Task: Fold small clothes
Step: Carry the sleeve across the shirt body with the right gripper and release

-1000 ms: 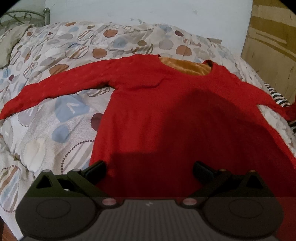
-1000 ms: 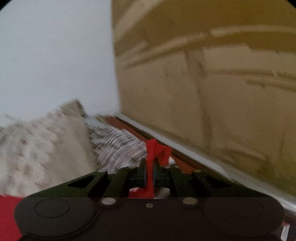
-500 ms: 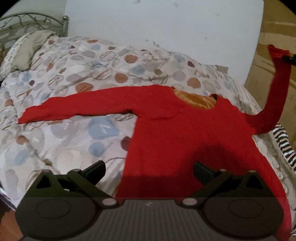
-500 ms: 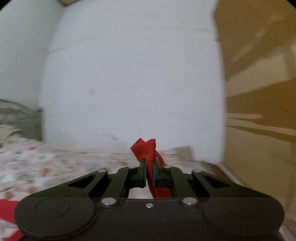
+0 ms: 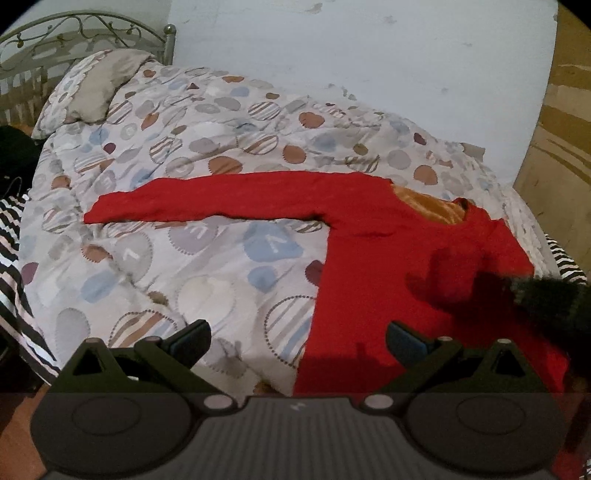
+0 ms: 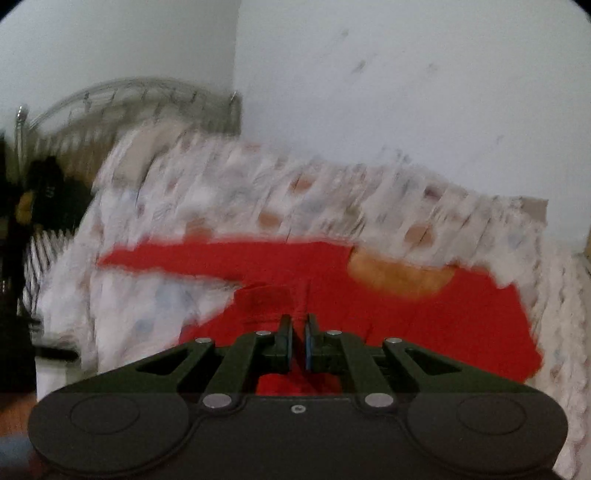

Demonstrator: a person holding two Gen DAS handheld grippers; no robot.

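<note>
red knit, long-sleeved: the sweater lies face up on the bed, spread over a quilt printed with brown, blue and striped circles. its body runs toward me, hem nearest the camera. an orange lining shows inside the neckline, at the far end of the garment.

left wrist view: one sleeve lies flat and straight, stretched out to the left across the quilt, cuff well apart from the body. my left gripper hangs above the near edge of the bed with its jaws spread wide and nothing between them; one finger sits over quilt, the other over the red hem. a dark blurred shape enters from the right edge over the sweater's body, with red cloth bunched just beside it. i cannot make out its detail.

right wrist view, heavily blurred: my right gripper has its jaws nearly together, pinching a strip of the red fabric that runs through the narrow gap; more red cloth shows below the fingers, near the gripper body. the gripper is over the sweater's body.

background: metal headboard at far left, a pillow below it, pale wall behind, striped black-and-white fabric at the bed's left edge.
</note>
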